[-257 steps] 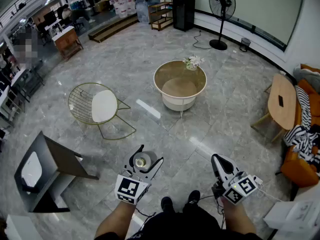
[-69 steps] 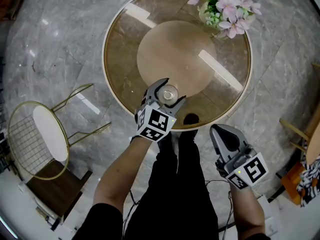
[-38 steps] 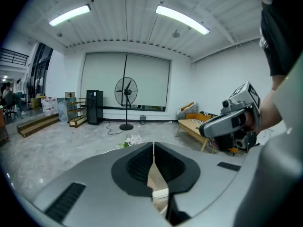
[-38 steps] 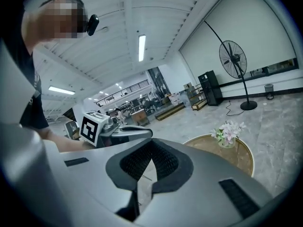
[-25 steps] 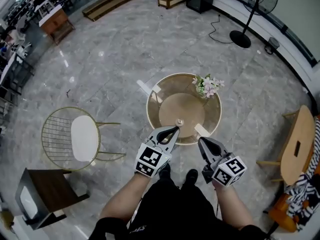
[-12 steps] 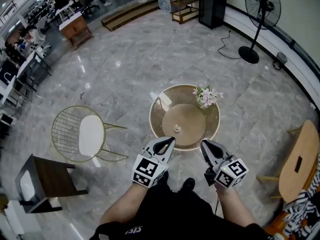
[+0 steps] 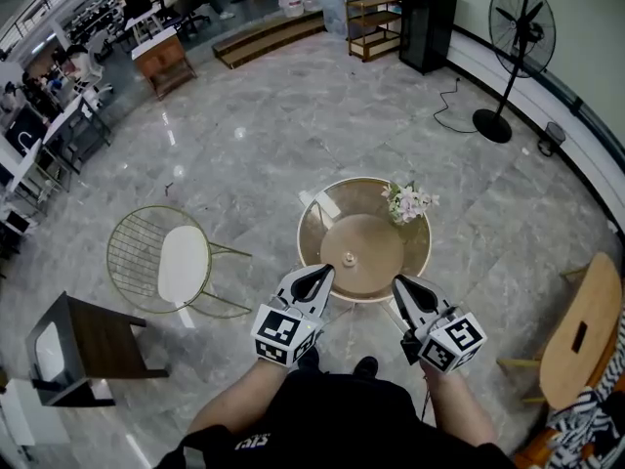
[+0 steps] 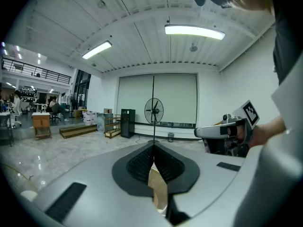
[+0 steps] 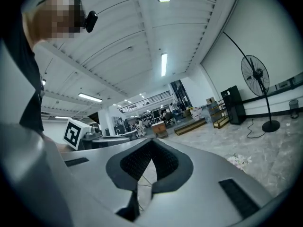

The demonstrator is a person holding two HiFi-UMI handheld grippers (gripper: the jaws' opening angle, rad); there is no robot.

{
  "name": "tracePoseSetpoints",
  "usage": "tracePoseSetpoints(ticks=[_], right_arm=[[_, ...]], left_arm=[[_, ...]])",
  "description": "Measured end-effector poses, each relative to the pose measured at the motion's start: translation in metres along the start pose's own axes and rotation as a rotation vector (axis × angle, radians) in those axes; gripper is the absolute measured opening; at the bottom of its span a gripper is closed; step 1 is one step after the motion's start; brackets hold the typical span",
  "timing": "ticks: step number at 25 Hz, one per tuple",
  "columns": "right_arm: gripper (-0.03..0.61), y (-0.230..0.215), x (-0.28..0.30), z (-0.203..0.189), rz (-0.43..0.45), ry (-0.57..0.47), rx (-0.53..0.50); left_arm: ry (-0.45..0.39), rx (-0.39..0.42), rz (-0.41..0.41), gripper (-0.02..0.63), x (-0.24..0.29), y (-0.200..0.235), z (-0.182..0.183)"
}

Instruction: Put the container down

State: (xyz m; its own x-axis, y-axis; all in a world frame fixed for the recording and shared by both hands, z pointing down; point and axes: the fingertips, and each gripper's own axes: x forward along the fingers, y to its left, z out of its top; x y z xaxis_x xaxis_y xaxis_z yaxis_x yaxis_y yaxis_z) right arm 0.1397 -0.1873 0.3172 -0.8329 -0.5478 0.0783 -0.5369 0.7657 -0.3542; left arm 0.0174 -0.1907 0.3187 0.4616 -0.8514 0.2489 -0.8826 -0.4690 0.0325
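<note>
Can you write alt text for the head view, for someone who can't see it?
Seen from above, a person holds closed, empty left tongs and right tongs before a round glass table bearing a small container and flowers. A wire chair stands to the left.

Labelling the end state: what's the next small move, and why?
Probably just lower the left gripper and right gripper to rest: both are shut, empty and clear of the container, which stands free on the round table.

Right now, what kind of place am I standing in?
Probably an open-plan office lobby or lounge: a wide marble floor, a round glass table beside a wire chair, and desks with people along the far edge.
</note>
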Motion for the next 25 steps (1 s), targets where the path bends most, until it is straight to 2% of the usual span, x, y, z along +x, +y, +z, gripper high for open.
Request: tracePoseSetpoints(ticks=[5, 9, 15, 20, 25], right_arm=[[0.014, 0.000, 0.006, 0.001, -0.050, -0.002, -0.002], [0.012, 0.007, 0.023, 0.008, -0.042, -0.015, -0.018], [0.011, 0.030, 0.039, 0.036, -0.032, -0.047, -0.123], [0.011, 0.026, 0.032, 0.047, -0.083, -0.067, -0.162], [0.011, 0.016, 0.029, 0.038, -0.109, -0.054, -0.159]], left_arm=[[-0.047, 0.008, -0.026, 0.017, 0.006, 0.019, 0.019], [-0.059, -0.008, -0.020, 0.017, -0.006, 0.042, 0.020], [-0.071, -0.029, 0.047, 0.017, -0.033, 0.077, 0.018], [-0.064, -0.028, 0.051, 0.017, -0.034, 0.090, 0.017], [-0.074, -0.009, 0.042, 0.017, -0.027, 0.091, 0.022]])
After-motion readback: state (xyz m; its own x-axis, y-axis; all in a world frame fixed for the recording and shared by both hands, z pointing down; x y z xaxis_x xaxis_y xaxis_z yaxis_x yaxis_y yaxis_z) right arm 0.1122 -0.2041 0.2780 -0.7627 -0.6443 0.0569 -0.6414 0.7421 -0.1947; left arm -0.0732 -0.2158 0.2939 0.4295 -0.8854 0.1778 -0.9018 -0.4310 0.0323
